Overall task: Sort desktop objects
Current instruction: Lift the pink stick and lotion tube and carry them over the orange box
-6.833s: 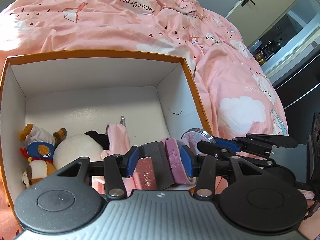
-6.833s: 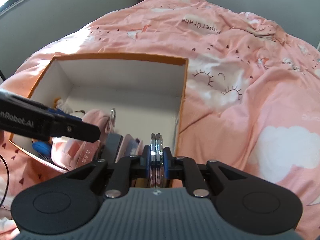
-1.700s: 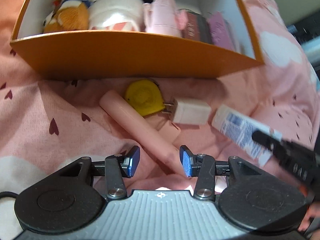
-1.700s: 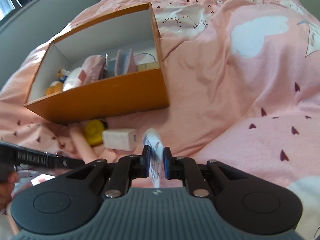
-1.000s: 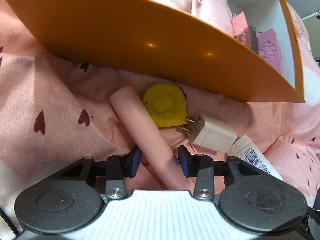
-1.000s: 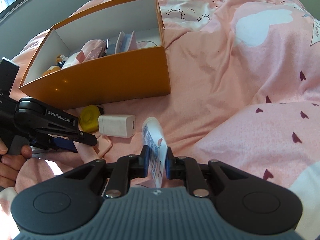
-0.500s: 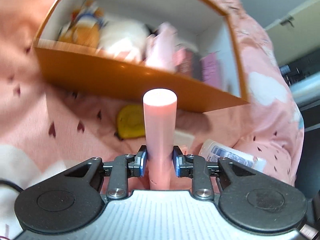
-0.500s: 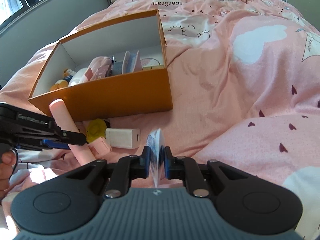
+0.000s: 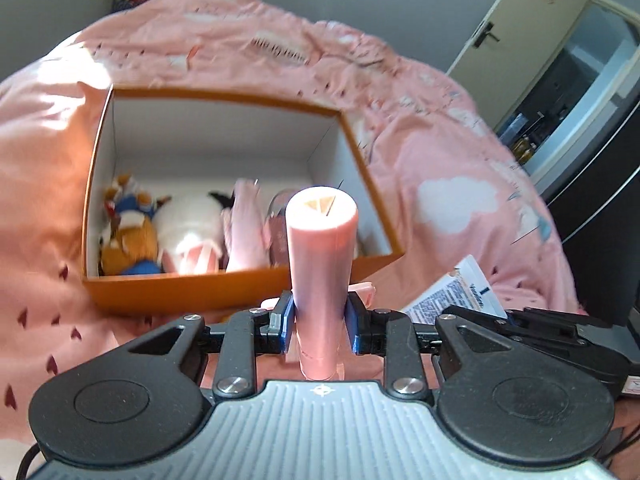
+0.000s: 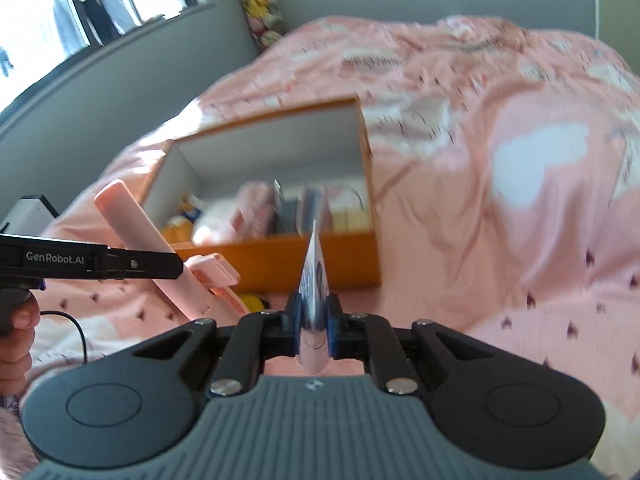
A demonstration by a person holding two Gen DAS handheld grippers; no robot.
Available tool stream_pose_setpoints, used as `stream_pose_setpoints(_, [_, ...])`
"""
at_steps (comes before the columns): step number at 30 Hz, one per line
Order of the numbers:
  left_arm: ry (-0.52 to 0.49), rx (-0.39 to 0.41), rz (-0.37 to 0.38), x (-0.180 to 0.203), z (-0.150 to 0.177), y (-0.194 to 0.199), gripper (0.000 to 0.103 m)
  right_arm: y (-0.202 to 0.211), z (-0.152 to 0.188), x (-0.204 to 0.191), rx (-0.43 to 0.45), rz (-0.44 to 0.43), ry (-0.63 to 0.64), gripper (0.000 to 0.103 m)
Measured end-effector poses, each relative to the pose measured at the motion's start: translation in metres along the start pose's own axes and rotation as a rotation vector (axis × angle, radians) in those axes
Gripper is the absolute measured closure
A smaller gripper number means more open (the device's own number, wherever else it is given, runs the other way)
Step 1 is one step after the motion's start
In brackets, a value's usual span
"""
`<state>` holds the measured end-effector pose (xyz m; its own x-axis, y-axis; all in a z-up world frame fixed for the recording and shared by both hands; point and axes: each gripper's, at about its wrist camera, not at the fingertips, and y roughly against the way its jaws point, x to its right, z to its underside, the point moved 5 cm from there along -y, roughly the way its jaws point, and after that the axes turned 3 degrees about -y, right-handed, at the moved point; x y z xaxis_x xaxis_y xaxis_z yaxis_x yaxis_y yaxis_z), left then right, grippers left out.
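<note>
My left gripper (image 9: 320, 328) is shut on a pink cylindrical case (image 9: 322, 264), held upright above the bed in front of the orange box (image 9: 224, 292). The case also shows in the right wrist view (image 10: 140, 232), with the left gripper's finger (image 10: 120, 265) across it. My right gripper (image 10: 315, 324) is shut on a white tube with blue print (image 10: 314, 280), held edge-on before the box (image 10: 280, 264); the tube also shows in the left wrist view (image 9: 456, 292). The box holds a plush toy (image 9: 128, 232), a white plush (image 9: 188, 228), pink items and small books.
A pink patterned duvet (image 10: 500, 200) covers the bed all around. A yellow tape measure (image 10: 252, 301) lies on the duvet in front of the box. A door (image 9: 532, 40) and dark furniture stand at the right; a window (image 10: 80, 8) is at the left.
Both grippers have lifted their objects higher and tilted up toward the box. The pink case now stands before the box opening, and the tube is raised off the duvet.
</note>
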<state>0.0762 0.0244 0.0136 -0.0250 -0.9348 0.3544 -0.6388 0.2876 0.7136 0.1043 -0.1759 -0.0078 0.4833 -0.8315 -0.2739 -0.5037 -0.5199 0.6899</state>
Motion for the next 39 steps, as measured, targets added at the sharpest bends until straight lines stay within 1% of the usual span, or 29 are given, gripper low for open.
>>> stream_pose_setpoints(6, [-0.015,0.084,0.048,0.005,-0.033,0.031,0.073,0.021,-0.035,-0.016,0.084,-0.068,0.050,0.091])
stream_pose_setpoints(10, [-0.025,0.135,0.041,0.002,-0.060,0.037,0.073,0.030,-0.062,-0.027,0.149,-0.085,0.110,0.091])
stream_pose_setpoints(13, [-0.047,0.172,0.007,-0.001,-0.079,0.037,0.073,0.030,-0.081,-0.032,0.192,-0.068,0.157,0.091])
stream_pose_setpoints(16, [-0.095,0.199,-0.061,-0.005,-0.097,0.033,0.073,0.024,-0.099,-0.032,0.220,-0.052,0.176,0.091])
stream_pose_setpoints(18, [-0.138,0.200,-0.110,-0.007,-0.108,0.025,0.073,0.017,-0.110,-0.032,0.227,-0.051,0.180,0.091])
stream_pose_setpoints(22, [-0.247,0.156,-0.221,-0.012,-0.122,-0.004,0.073,-0.008,-0.126,-0.032,0.224,-0.044,0.196,0.091])
stream_pose_setpoints(27, [-0.385,0.051,-0.334,-0.025,-0.127,-0.051,0.073,-0.048,-0.134,-0.035,0.173,-0.049,0.219,0.091])
stream_pose_setpoints(30, [-0.480,-0.001,-0.410,-0.031,-0.125,-0.075,0.073,-0.067,-0.137,-0.035,0.158,-0.031,0.241,0.091])
stream_pose_setpoints(34, [-0.630,-0.054,-0.508,-0.034,-0.118,-0.102,0.073,-0.085,-0.142,-0.033,0.141,-0.017,0.260,0.091])
stream_pose_setpoints(36, [-0.700,-0.079,-0.543,-0.035,-0.112,-0.115,0.073,-0.092,-0.143,-0.032,0.133,-0.013,0.264,0.091])
stream_pose_setpoints(39, [-0.776,-0.113,-0.579,-0.038,-0.104,-0.134,0.073,-0.100,-0.145,-0.028,0.131,-0.007,0.254,0.091])
